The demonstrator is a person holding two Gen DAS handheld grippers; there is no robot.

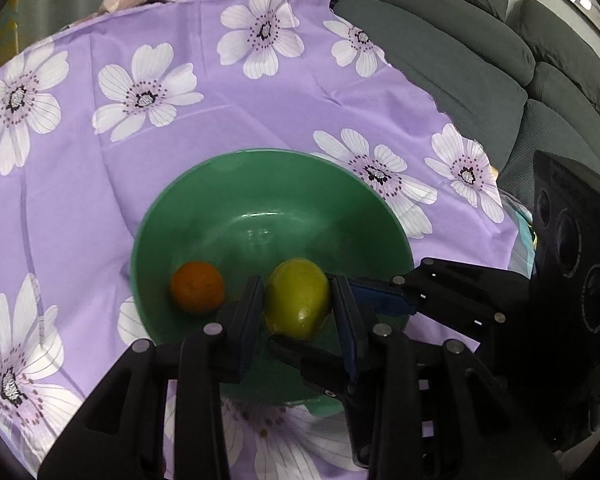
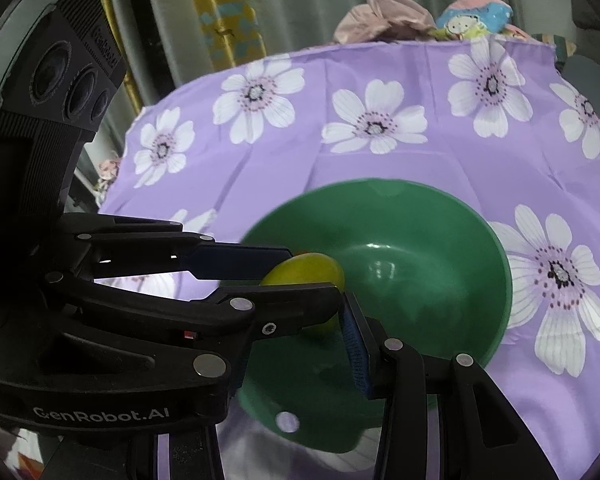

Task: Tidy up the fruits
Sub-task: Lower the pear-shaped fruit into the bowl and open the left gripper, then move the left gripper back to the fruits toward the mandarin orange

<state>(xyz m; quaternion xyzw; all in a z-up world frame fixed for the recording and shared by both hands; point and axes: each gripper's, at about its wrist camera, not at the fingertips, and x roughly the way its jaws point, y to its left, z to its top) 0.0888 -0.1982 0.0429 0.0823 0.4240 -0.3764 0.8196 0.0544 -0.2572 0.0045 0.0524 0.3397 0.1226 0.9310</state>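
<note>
between the left hand-held gripper (image 1: 296, 304) pads sits the lemon (image 1: 298, 298).

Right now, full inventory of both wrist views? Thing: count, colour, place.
bowl: 1, green, on the cloth, near edge
orange: 1, orange, in the bowl, left of the lemon
lemon: 1, yellow-green, over the bowl, between the left gripper's pads
tablecloth: 1, purple with white flowers, covers the table
sofa: 1, grey, beyond the cloth
bundled fabric: pink and cartoon-print, at the far table edge
left gripper: black, blue pads, shut on the lemon
right gripper: black, beside the lemon; grip unclear
</note>
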